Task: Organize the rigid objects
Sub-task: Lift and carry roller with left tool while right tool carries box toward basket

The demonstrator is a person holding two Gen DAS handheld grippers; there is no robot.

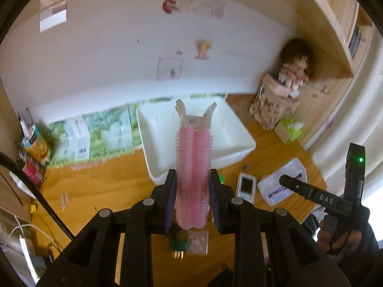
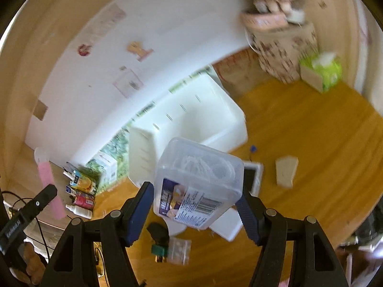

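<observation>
L gripper (image 1: 192, 203) clamps pink curler clip (image 1: 192, 167), R gripper (image 2: 197, 205) clamps clear box (image 2: 198, 181), both short of white bin (image 2: 229, 129) rim.

My wooden bench (image 2: 311, 143) carries a white bin (image 1: 239, 141) near the wall, a patterned bag (image 1: 270, 110) and green tissue box (image 2: 323, 71) in the far corner, a small white device (image 1: 246, 186), a green connector (image 2: 159, 251) touching a clear packet (image 2: 179, 250), and cartons (image 1: 33, 143) at the left.
</observation>
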